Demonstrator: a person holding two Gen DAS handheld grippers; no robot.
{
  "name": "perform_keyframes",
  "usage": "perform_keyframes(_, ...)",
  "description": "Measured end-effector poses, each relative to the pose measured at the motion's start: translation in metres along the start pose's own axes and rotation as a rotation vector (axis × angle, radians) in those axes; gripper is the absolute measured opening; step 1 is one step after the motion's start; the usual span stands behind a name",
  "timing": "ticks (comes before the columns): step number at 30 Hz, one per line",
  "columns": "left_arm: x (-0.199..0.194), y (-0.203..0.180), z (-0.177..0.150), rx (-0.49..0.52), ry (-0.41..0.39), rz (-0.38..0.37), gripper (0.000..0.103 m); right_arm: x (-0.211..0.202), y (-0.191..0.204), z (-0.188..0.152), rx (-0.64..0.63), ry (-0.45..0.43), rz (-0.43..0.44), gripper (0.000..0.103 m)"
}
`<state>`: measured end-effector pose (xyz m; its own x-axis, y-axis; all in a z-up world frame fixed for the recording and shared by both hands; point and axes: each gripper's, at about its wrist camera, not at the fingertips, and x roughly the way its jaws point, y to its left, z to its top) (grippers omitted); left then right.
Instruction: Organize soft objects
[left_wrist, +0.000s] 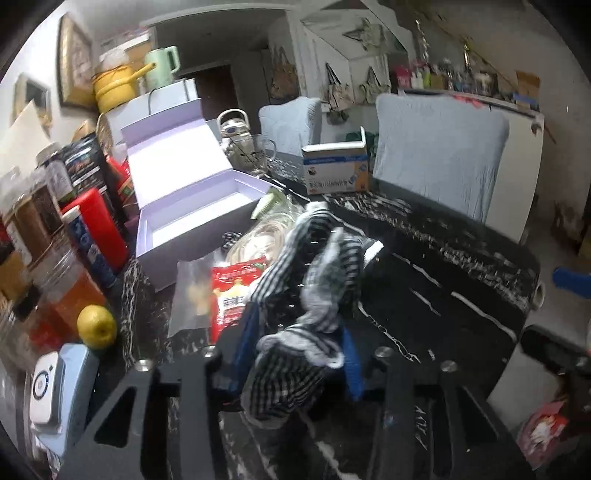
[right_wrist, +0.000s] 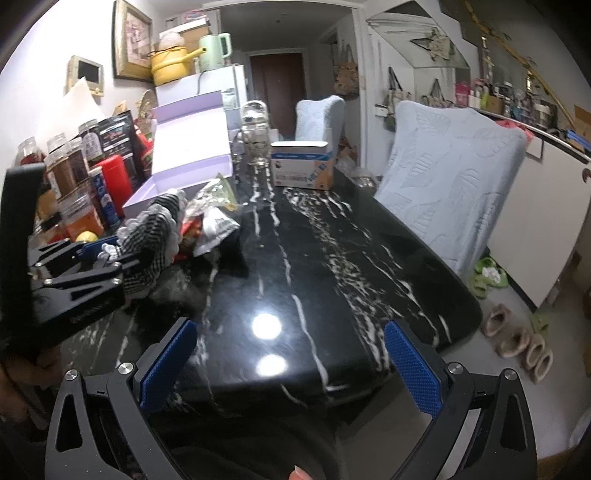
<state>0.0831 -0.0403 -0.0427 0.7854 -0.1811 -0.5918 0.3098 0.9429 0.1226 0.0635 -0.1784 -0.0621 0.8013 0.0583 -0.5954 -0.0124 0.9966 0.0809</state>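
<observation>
in the left wrist view the left gripper (left_wrist: 295, 354) is clamping narrowly on the checked cloth bundle (left_wrist: 314, 295), its length running ahead toward the open lilac box (left_wrist: 199, 206) up-left, while in the right wrist view the right gripper (right_wrist: 291, 365) is gaping wide and empty over the black marble table (right_wrist: 332, 258), the bundle lying well to its left

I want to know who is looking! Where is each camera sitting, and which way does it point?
Left wrist: sits on the left gripper, looking down over the black marble table toward the open lilac box; its blue pads pinch a checked cloth.
Right wrist: sits on the right gripper, looking along the table; its fingers stand open with nothing between them, and a fingertip shows at the bottom edge.
Both share the table, lilac box, checked cloth and blue-and-white carton.
</observation>
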Motion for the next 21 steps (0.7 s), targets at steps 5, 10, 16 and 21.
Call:
perform_keyframes(5,-0.019,0.024,-0.001,-0.077,-0.017,-0.017,0.036,0.006,0.016,0.010,-0.031,-0.015,0.055,0.103)
perform_keyframes(10,-0.045,0.040,-0.003,-0.088,-0.084,0.055,0.036,0.017,0.038,0.019,-0.078,-0.020,0.113,0.103)
perform_keyframes(16,-0.068,0.060,-0.005,-0.136,-0.125,0.087,0.036,0.039,0.060,0.031,-0.117,-0.015,0.175,0.103)
perform_keyframes(21,-0.071,0.075,-0.014,-0.186,-0.115,0.093,0.036,0.063,0.086,0.031,-0.130,0.046,0.253,0.101)
